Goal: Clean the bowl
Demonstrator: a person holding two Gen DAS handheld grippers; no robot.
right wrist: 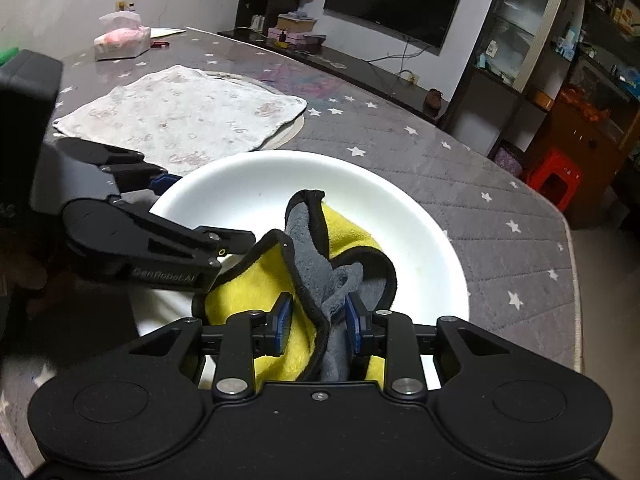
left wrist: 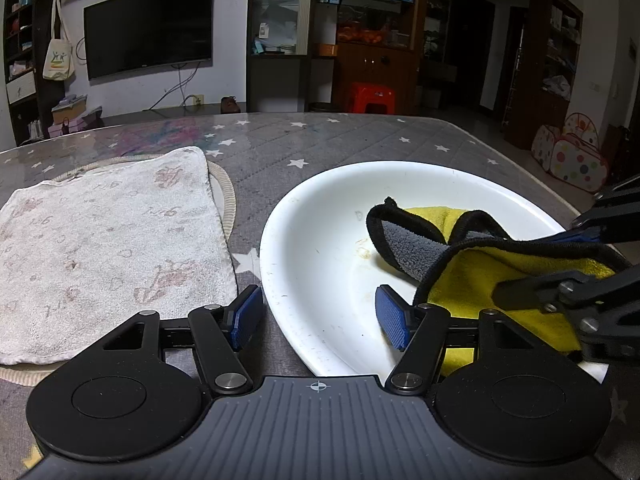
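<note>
Right tongs (right wrist: 318,322) stand narrow, blue pads pinching the bunched yellow-and-grey cloth (right wrist: 320,264) that lies inside the white bowl (right wrist: 248,184). Left tongs (left wrist: 320,316) stand about half open astride the bowl's near rim, one pad outside and one inside; whether they press the rim cannot be told. Beyond, a white towel (left wrist: 108,240) lies flat on the star-patterned bench (left wrist: 360,140), just beside the bowl.

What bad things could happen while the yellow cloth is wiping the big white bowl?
1. The right gripper has only a bunched fold of the yellow cloth between its pads, so the cloth might slip out mid-wipe.
2. The left gripper straddles the rim of the white bowl with its pads apart, so the bowl could slide or tip when pushed.
3. The brownish stain sits beside the cloth and may get missed.
</note>
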